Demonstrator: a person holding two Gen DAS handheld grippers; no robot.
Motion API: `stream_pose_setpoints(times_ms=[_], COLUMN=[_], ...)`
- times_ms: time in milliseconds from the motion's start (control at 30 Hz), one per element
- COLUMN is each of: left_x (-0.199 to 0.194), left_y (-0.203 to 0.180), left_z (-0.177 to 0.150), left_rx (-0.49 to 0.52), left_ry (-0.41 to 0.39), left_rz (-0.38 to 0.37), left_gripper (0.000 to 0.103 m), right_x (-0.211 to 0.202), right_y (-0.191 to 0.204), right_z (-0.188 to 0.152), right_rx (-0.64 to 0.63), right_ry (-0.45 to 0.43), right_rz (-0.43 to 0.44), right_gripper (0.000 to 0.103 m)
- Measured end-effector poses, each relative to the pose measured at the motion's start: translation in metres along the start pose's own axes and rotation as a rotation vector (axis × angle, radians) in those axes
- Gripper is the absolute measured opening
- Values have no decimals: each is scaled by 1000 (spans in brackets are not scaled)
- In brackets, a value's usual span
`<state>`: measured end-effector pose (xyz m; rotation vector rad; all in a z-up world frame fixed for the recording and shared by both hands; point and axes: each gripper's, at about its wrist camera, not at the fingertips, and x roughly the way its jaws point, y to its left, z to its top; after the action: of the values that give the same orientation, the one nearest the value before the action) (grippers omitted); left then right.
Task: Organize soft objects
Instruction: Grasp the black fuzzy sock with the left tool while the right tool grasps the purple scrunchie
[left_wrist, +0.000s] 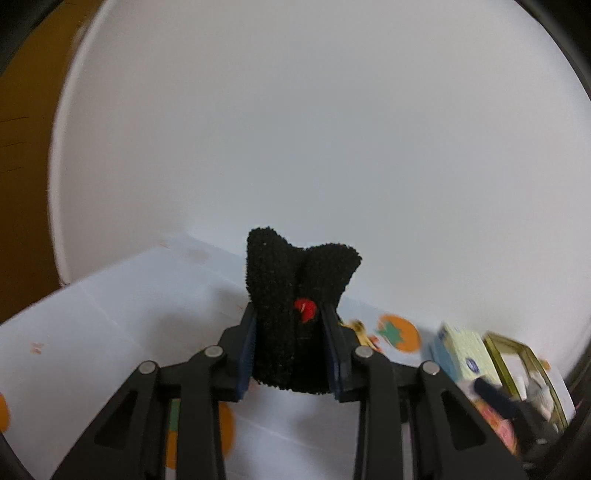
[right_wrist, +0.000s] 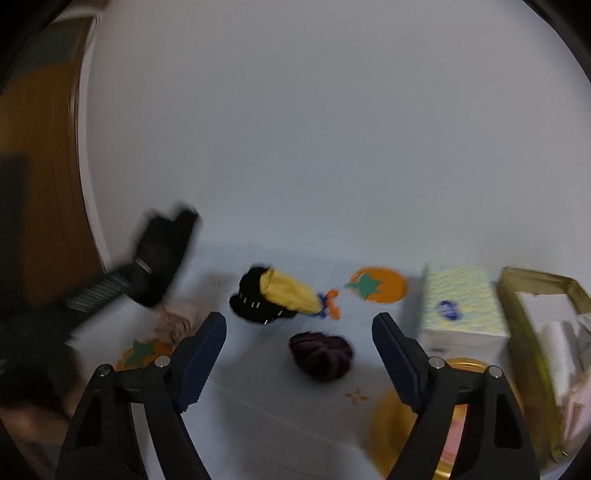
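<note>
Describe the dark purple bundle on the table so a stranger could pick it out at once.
Start at the pale tissue box on the white patterned tablecloth. Just left of it, between the open right tongs, lies the dark purple bundle. Unlike the yellow-and-black sock behind it, it is one dark colour, rounded and ridged.

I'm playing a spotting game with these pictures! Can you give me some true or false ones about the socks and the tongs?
1. The left tongs squeeze a fuzzy black sock. True.
2. The right tongs are holding the dark purple bundle. False: they are open and empty, and the bundle lies on the tablecloth.
3. A yellow sock lies on a black one. True.
4. The tissue box is left of the yellow sock. False: it sits to the right.
</note>
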<state>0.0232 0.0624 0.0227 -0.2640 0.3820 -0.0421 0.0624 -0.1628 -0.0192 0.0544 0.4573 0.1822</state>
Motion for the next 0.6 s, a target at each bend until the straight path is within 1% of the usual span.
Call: stream_pose_setpoints(times_ms=[67, 167, 200, 233, 300, 367, 433, 500, 567, 600], left_x=[1, 5, 7, 9, 11, 10, 9, 9, 11, 13], left_y=[8, 20, 22, 23, 24, 19, 19, 18, 16, 16], left_z=[3, 6, 6, 6, 7, 4, 2, 0, -2, -2], left_rx=[-33, -77, -82, -86, -95, -92, -86, -74, -68, -64], left_ry=[4, 41, 55, 64, 77, 78, 75, 77, 85, 89], left_rz=[16, 20, 27, 32, 33, 32, 34, 40, 45, 47], left_gripper=[31, 31, 31, 31, 31, 31, 31, 31, 31, 31], right_x=[26, 55, 63, 69, 82, 94, 98, 100, 100, 99], right_y=[3, 5, 5, 4, 1, -4, -6, -3, 0, 0], right_z=[1, 2, 2, 2, 1, -2, -4, -5, -7, -8], right_rx=[19, 26, 24, 22, 34, 60, 61, 35, 3, -2], right_ry=[84, 168, 189, 203, 251, 311, 335, 349, 360, 360], right_rz=[10, -7, -21, -33, -49, -64, -84, -100, -114, -122], right_gripper=[83, 83, 82, 78, 74, 73, 73, 73, 69, 61])
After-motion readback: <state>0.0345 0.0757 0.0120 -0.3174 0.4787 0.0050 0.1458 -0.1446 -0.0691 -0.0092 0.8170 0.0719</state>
